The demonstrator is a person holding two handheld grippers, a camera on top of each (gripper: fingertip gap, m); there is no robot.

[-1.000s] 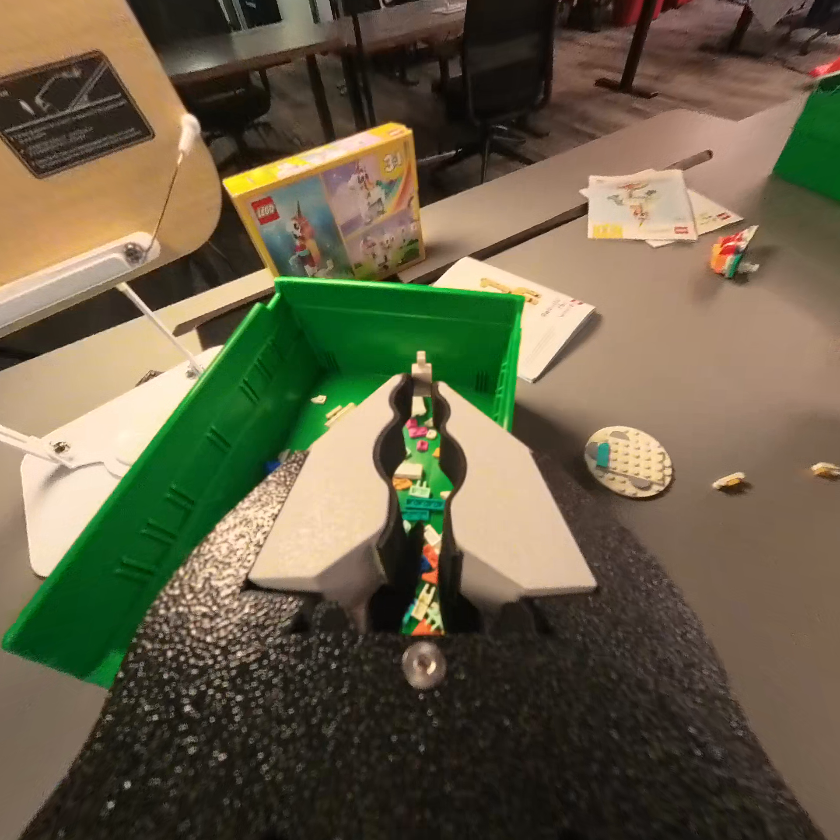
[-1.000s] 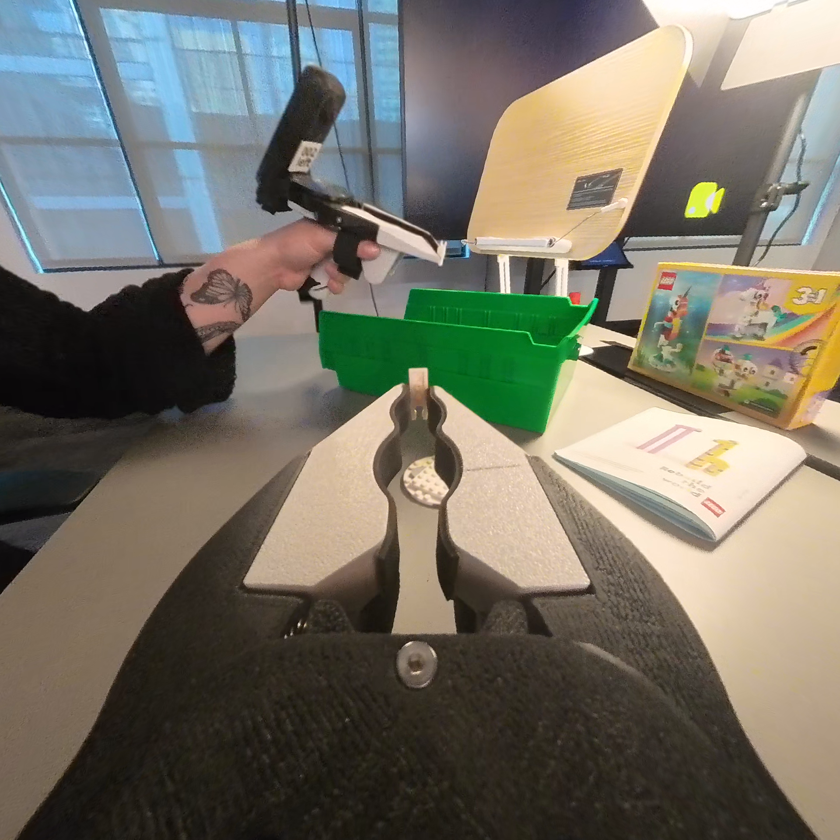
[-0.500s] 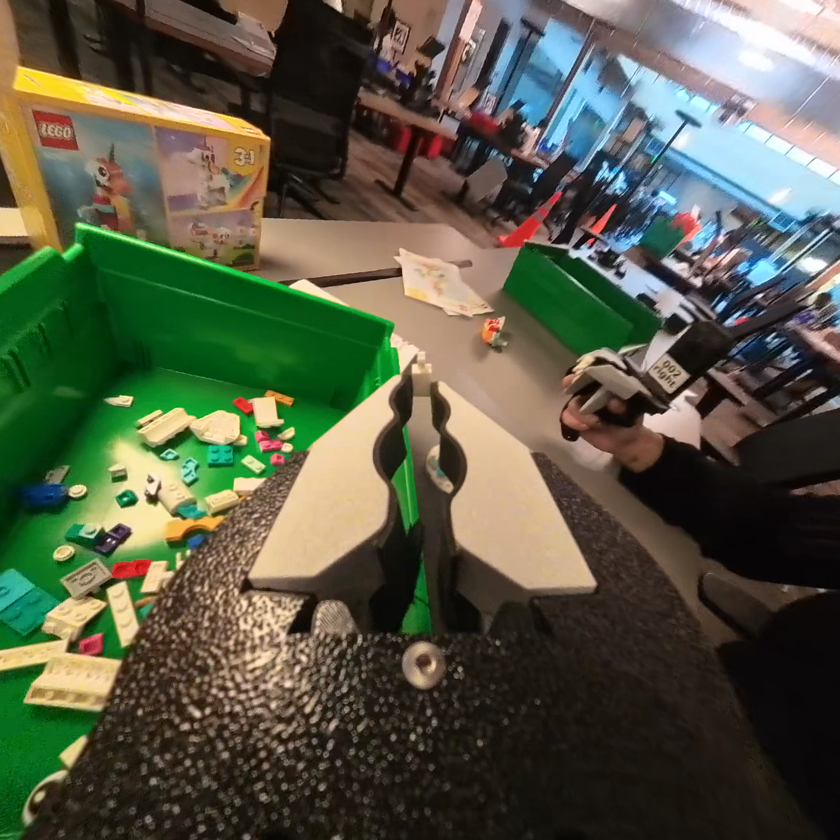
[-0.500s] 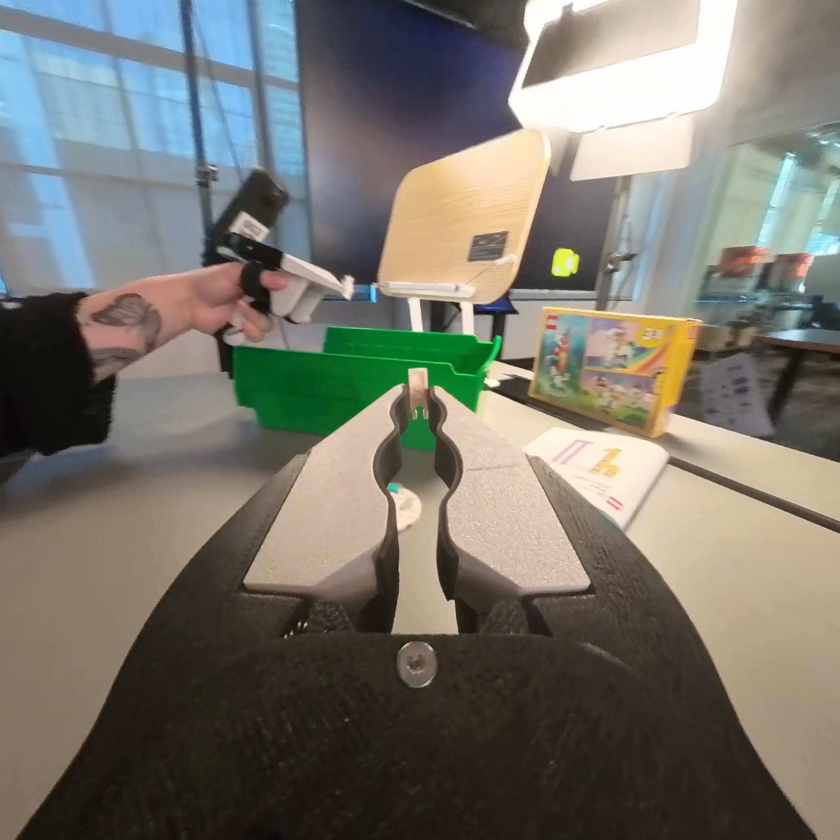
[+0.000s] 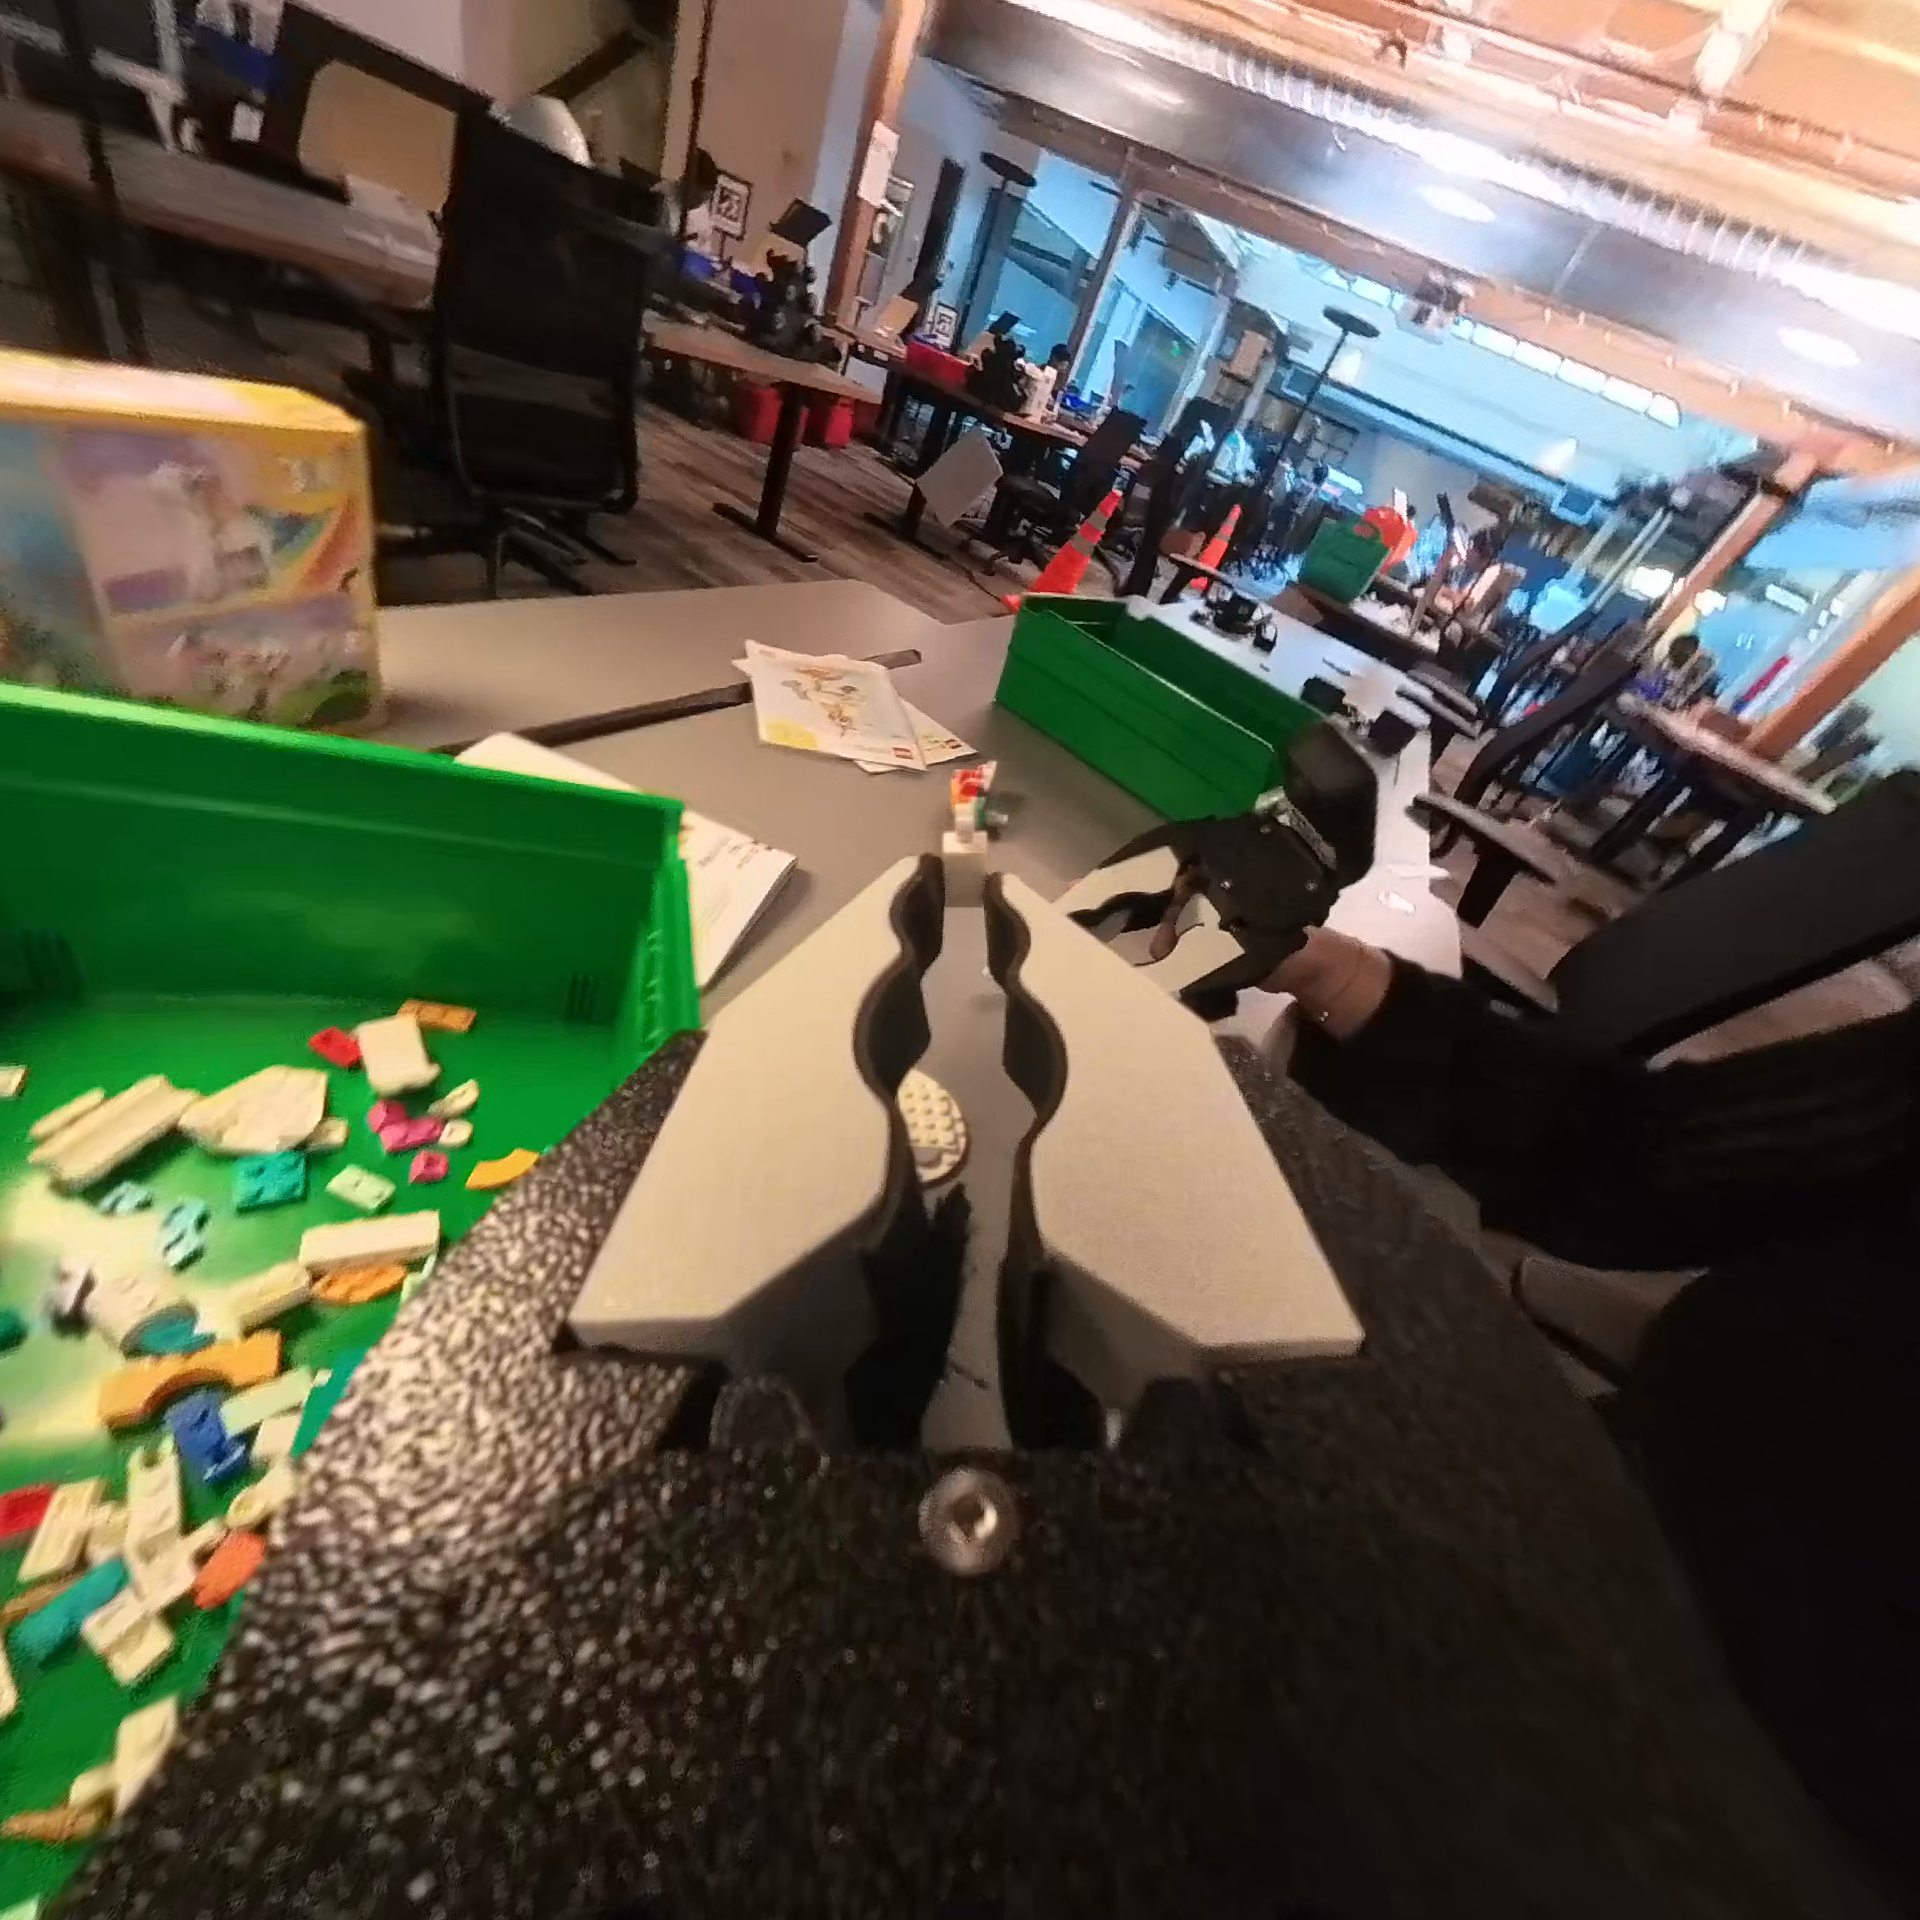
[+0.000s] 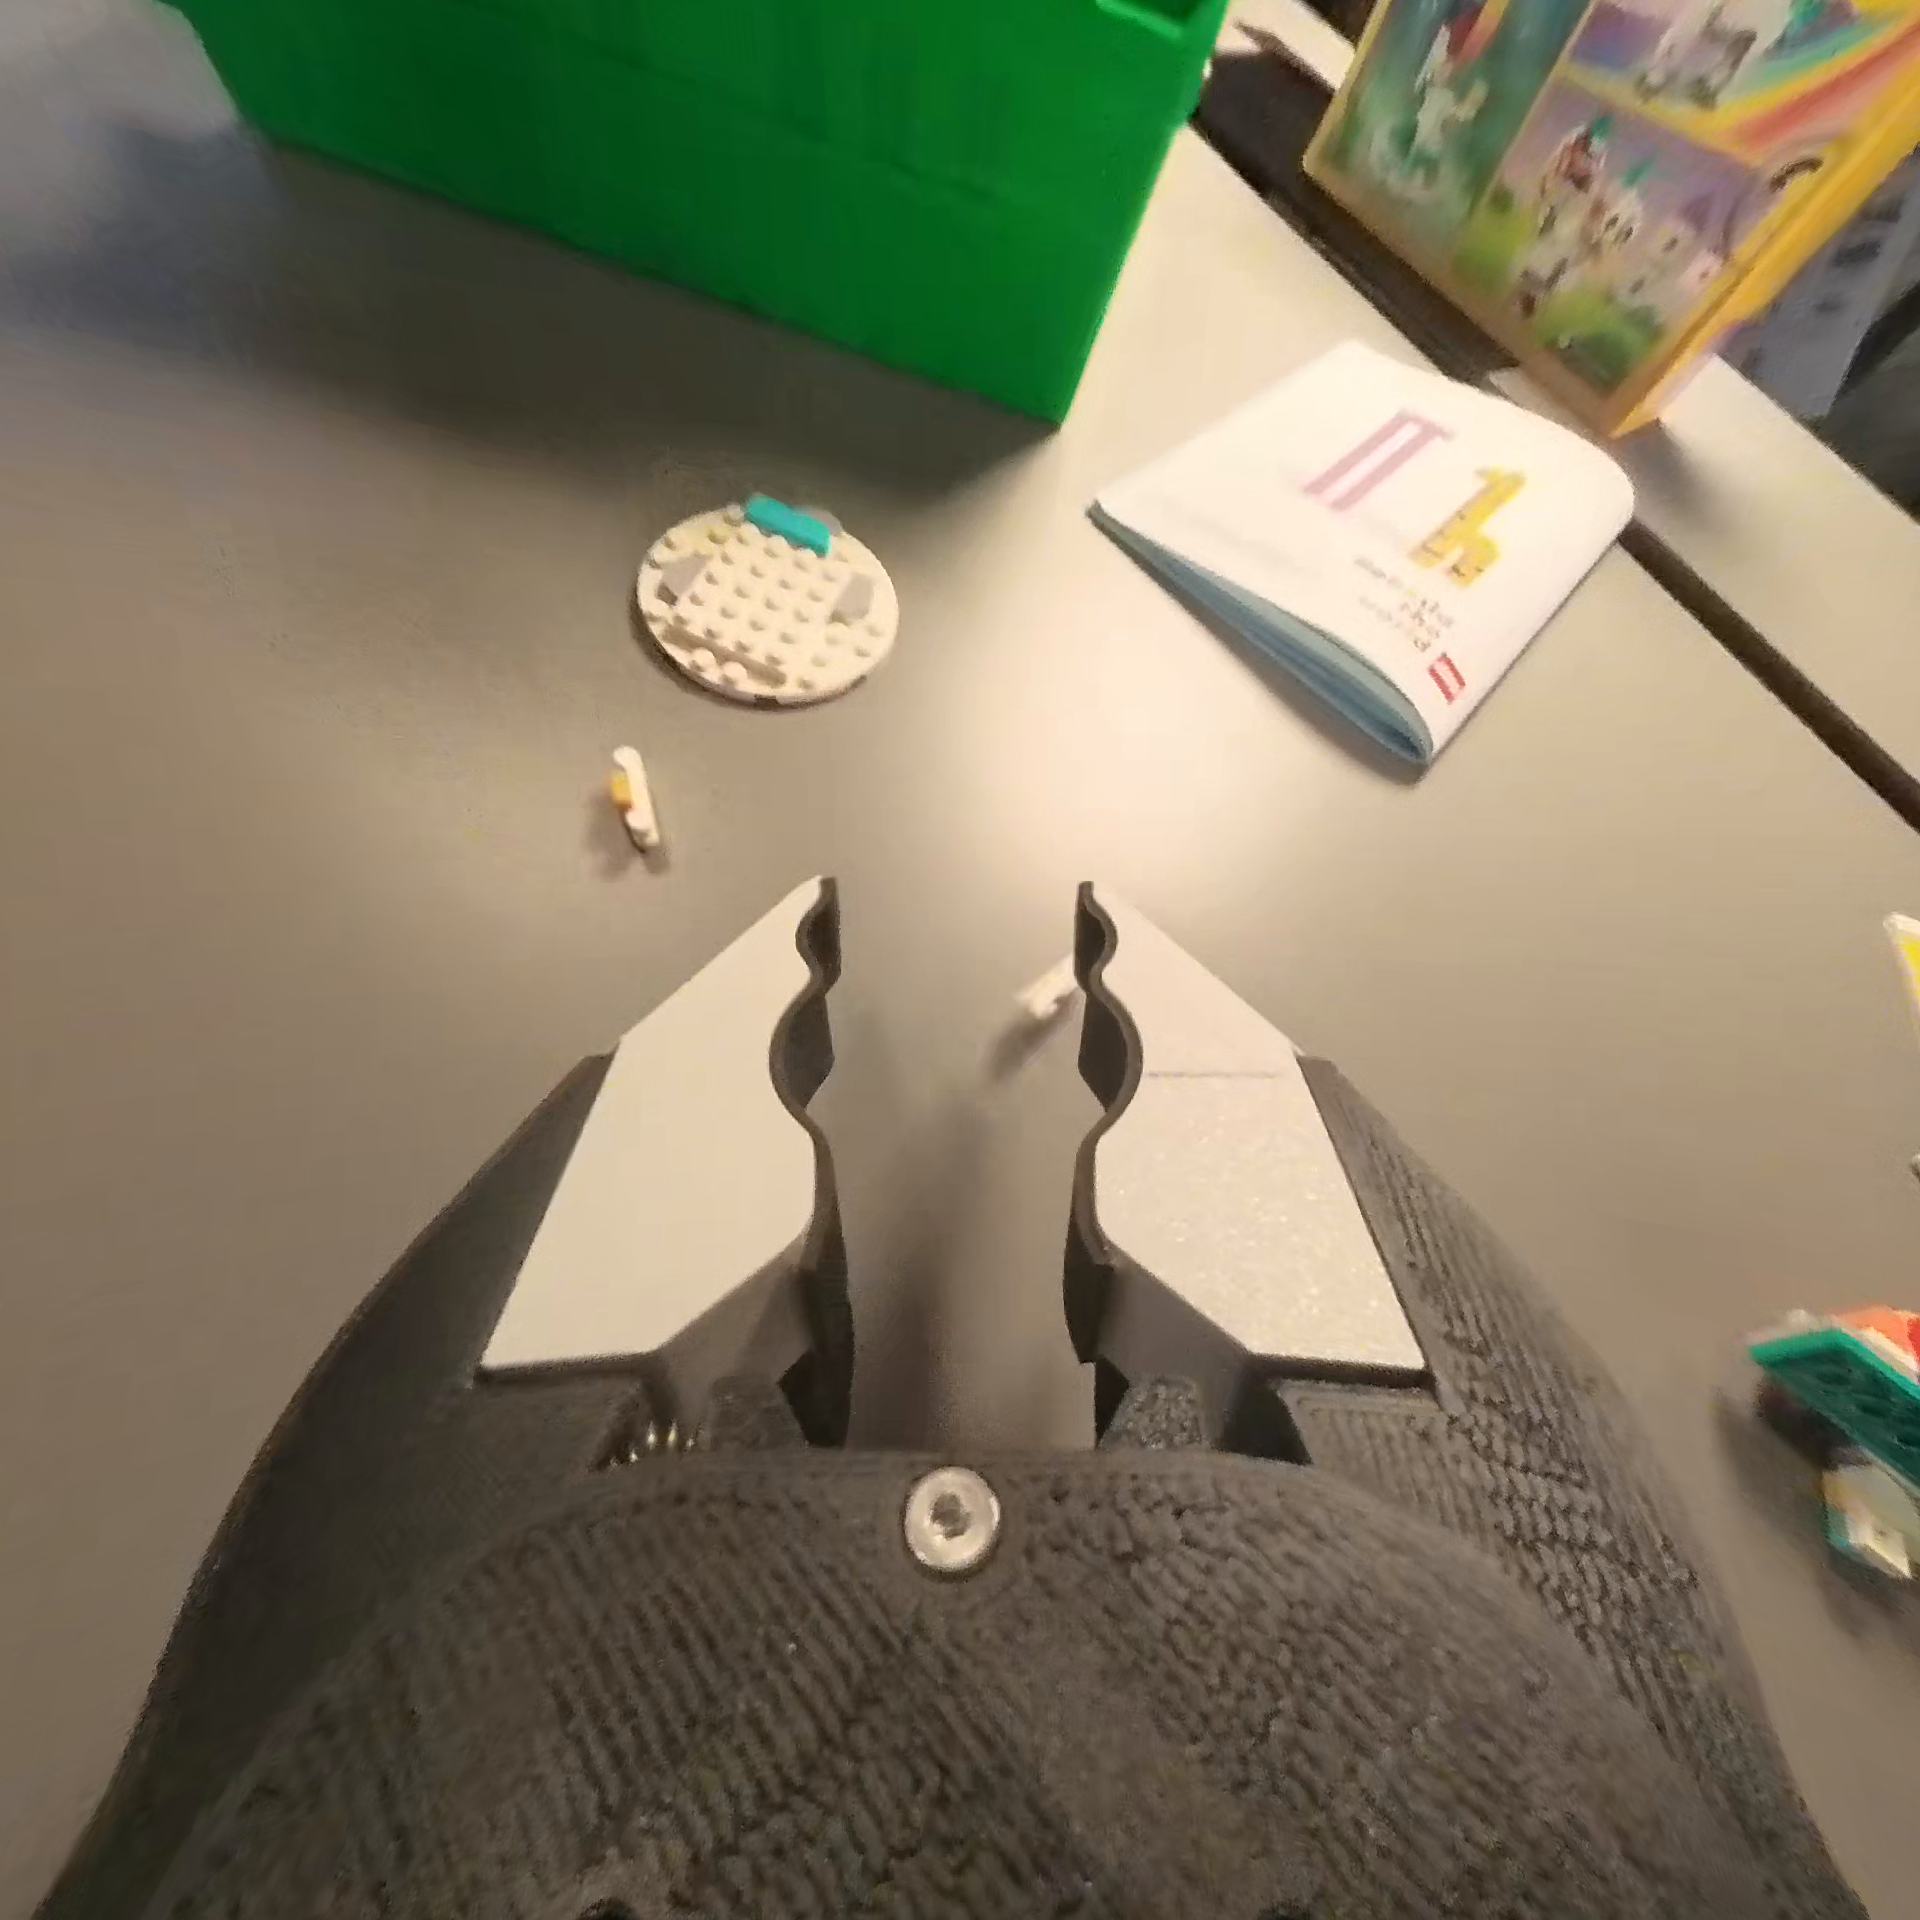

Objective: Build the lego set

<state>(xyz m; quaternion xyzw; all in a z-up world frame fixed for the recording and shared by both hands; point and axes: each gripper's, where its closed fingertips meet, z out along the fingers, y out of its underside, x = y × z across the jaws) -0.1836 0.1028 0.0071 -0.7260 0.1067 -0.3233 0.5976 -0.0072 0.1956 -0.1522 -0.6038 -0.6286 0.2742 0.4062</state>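
The left gripper (image 5: pixel 964 883) pinches one small white brick (image 5: pixel 964 871) at its tips. The right gripper (image 6: pixel 956 914) is spread open over the table (image 6: pixel 312 935), one white piece (image 6: pixel 1042 989), blurred, beside its right finger. Beyond lie one round plate (image 6: pixel 767 615), one more white piece (image 6: pixel 634 796), one booklet (image 6: pixel 1382 540) and two green bins (image 5: pixel 343 831) (image 5: pixel 1143 707).

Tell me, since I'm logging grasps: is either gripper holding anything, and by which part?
The left gripper pinches a small white brick by its lower sides, at the fingertips. The right gripper is open and holds nothing.

Open-plan office: desks (image 5: pixel 800 358), office chairs (image 5: pixel 540 312).
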